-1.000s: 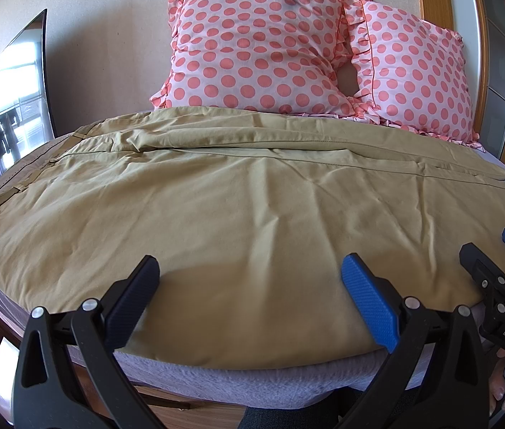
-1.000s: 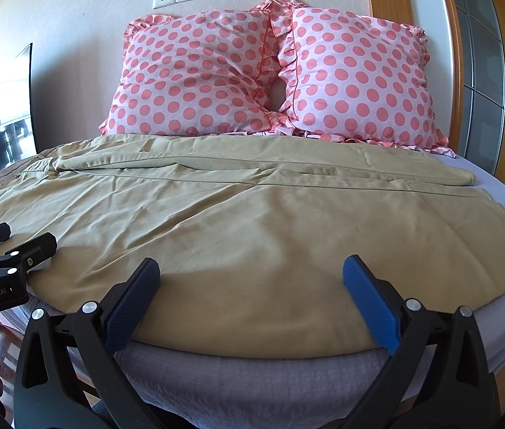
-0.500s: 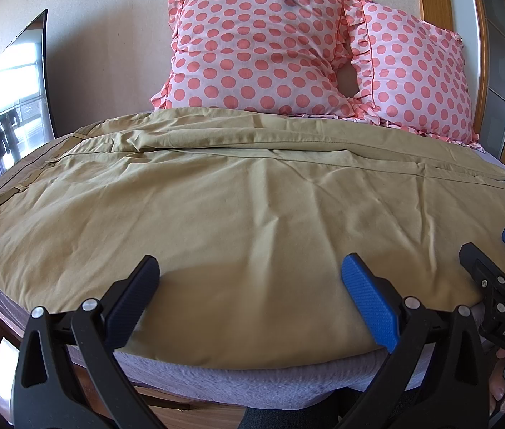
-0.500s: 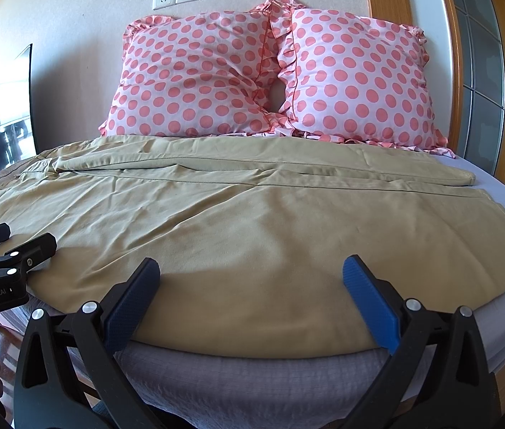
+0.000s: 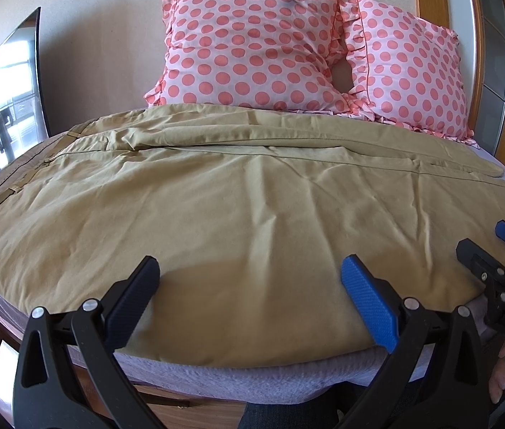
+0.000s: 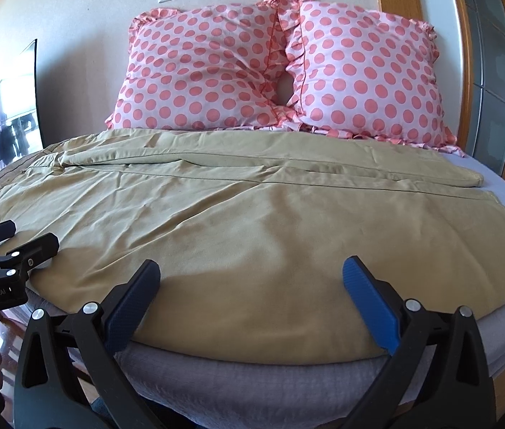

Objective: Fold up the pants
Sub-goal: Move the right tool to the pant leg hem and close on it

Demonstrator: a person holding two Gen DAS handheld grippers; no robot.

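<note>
Khaki cotton pants point(image 5: 238, 200) lie spread flat across the bed point(image 5: 252, 382), their wrinkled legs running left to right, the waistband with belt loops at the left and the hems at the right. Grey bedding shows under their near edge. Two pink polka-dot ruffled pillows point(image 6: 277, 71) lean against the far wall. The left hand-held gripper point(image 5: 248, 286) hovers over the near edge of the pants, jaws spread wide, grasping nothing. The right hand-held gripper point(image 6: 250, 287) sits just to its right, likewise released above the fabric's near edge.
</note>
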